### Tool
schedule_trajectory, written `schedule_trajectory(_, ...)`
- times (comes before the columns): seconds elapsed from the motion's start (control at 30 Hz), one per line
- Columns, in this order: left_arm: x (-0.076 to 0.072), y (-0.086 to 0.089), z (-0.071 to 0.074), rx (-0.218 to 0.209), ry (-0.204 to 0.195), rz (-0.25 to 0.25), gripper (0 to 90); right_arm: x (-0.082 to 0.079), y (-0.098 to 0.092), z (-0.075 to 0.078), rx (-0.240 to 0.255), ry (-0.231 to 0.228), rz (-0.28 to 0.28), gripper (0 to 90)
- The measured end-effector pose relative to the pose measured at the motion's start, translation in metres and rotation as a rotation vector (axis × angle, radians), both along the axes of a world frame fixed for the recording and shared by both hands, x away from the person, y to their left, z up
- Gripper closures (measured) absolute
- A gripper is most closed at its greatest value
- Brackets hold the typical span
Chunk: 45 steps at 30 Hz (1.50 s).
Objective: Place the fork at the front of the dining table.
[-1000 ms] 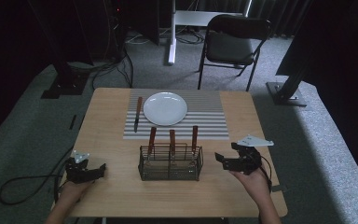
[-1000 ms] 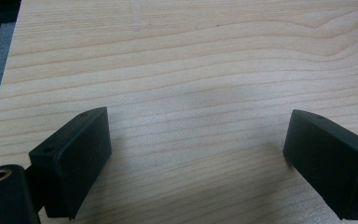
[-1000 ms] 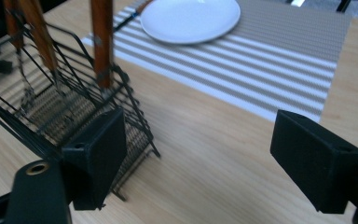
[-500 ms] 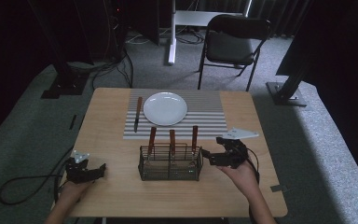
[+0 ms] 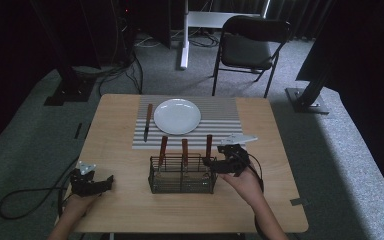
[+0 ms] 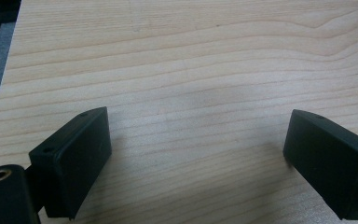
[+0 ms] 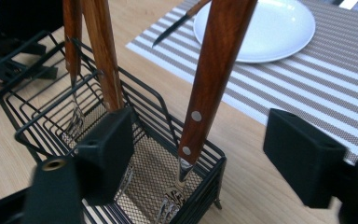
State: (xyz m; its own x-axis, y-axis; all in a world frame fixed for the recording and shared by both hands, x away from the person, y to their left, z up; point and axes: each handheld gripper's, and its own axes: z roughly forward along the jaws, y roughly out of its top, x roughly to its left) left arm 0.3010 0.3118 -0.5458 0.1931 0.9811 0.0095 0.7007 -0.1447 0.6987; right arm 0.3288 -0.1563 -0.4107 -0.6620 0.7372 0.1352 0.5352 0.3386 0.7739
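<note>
Right gripper view: fork between closing right tool jaws (untouched), basket corner.

The room is dim, its edges falling into black, while soft overhead light brightens the table. The close views are sharp, with faint shadows beneath the jaws.

Looks like a lab or studio recording bay, not a home. Light wood surface stands alone on grey carpet, ringed by black curtains. Black stand bases sit off its far left and far right corners, loose cables run across the carpet, and one black folding chair is parked beyond the far edge beside a white desk leg. The table setting reads as staged: striped placemat, white plate, wire cutlery caddy.
</note>
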Motion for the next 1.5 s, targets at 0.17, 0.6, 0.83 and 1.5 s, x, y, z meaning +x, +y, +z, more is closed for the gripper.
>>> schedule_trajectory(0.17, 0.000, 0.000, 0.000, -0.001, 0.000, 0.000, 7.4, 0.002, 0.005, -0.003, -0.041, 0.001, 0.020, 50.9)
schedule_trajectory(0.6, 0.000, 0.000, 0.000, 0.000, -0.001, 0.001, 7.4, 0.007, 0.004, -0.002, -0.038, 0.025, -0.008, 71.5)
schedule_trajectory(0.83, 0.000, 0.000, 0.000, -0.001, -0.001, 0.001, 7.4, 0.006, 0.001, -0.003, -0.011, 0.026, -0.016, 73.4)
schedule_trajectory(1.5, 0.000, 0.000, 0.000, 0.000, 0.001, 0.000, 7.4, -0.006, 0.005, 0.039, 0.096, -0.034, 0.050, 76.1)
